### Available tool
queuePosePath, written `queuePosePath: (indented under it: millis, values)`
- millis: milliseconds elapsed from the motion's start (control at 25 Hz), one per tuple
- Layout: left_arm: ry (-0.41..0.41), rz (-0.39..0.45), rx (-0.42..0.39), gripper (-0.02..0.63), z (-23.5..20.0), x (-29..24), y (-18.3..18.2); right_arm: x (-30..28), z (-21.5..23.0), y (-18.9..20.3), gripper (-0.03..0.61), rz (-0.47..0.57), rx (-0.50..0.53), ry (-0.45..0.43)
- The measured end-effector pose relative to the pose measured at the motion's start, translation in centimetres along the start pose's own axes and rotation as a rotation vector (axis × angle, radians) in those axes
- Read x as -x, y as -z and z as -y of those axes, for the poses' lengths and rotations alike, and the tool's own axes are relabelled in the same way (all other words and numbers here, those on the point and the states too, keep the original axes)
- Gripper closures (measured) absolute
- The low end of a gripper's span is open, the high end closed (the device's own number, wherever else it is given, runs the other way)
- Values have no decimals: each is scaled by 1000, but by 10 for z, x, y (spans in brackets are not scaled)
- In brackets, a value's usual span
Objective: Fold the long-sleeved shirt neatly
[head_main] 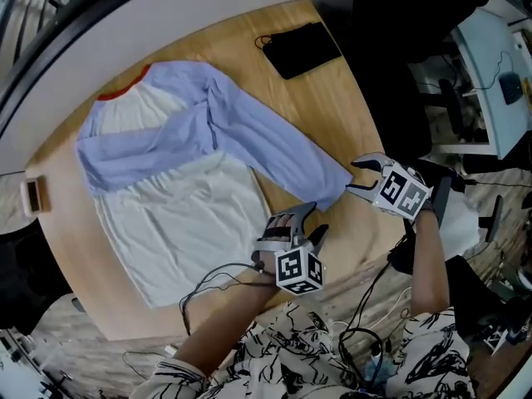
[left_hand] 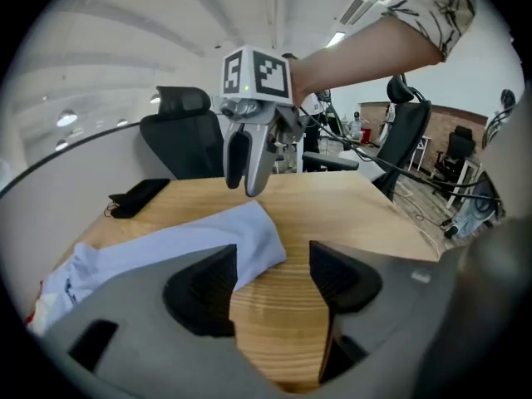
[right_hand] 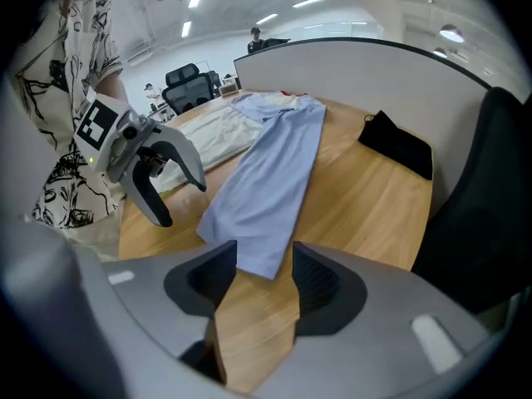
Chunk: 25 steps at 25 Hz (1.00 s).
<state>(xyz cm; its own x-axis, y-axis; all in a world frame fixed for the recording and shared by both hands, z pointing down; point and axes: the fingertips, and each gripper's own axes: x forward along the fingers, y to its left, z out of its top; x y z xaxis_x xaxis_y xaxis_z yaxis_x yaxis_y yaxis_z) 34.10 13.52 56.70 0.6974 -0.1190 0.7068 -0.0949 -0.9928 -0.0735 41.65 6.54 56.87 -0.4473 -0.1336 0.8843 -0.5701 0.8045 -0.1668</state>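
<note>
Blue sleeve (head_main: 274,144) runs lengthwise away from both tongs toward the shirt (head_main: 183,198) body. Its cuff (right_hand: 253,252) lies flat just ahead of right tongs (right_hand: 264,277), nearer than to left tongs (left_hand: 274,277). Both tongs half-spread, holding nothing. Black pouch (head_main: 302,50) well beyond on table (head_main: 332,106); nothing blocks.

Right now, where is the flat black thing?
In the head view, the flat black thing lies top right on the table, just beyond the blue sleeve.

A round wooden table (head_main: 359,116) carries the long-sleeved shirt (head_main: 183,191) and a black pouch (head_main: 301,50).
</note>
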Motion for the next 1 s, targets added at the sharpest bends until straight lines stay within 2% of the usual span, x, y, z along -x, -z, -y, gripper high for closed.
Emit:
queuePosePath:
  millis: [280, 560, 680, 720, 800, 1000]
  values:
    - [14, -44, 94, 397, -7, -24, 7, -16, -4, 22, 371, 51, -71, 16]
    - [37, -86, 126, 433, -2, -35, 13, -24, 3, 26, 468, 116, -150, 14]
    - [35, -92, 142, 453, -1, -35, 13, -26, 2, 26, 526, 94, -132, 14]
    - [28, -96, 152, 466, -2, -35, 14, -27, 2, 26, 531, 83, -122, 16]
    - [9, -107, 165, 551, -7, -35, 15, -28, 1, 25, 541, 70, -120, 16]
    - [-7, -125, 134, 591, -12, -38, 15, -28, 0, 27, 545, 57, -127, 28]
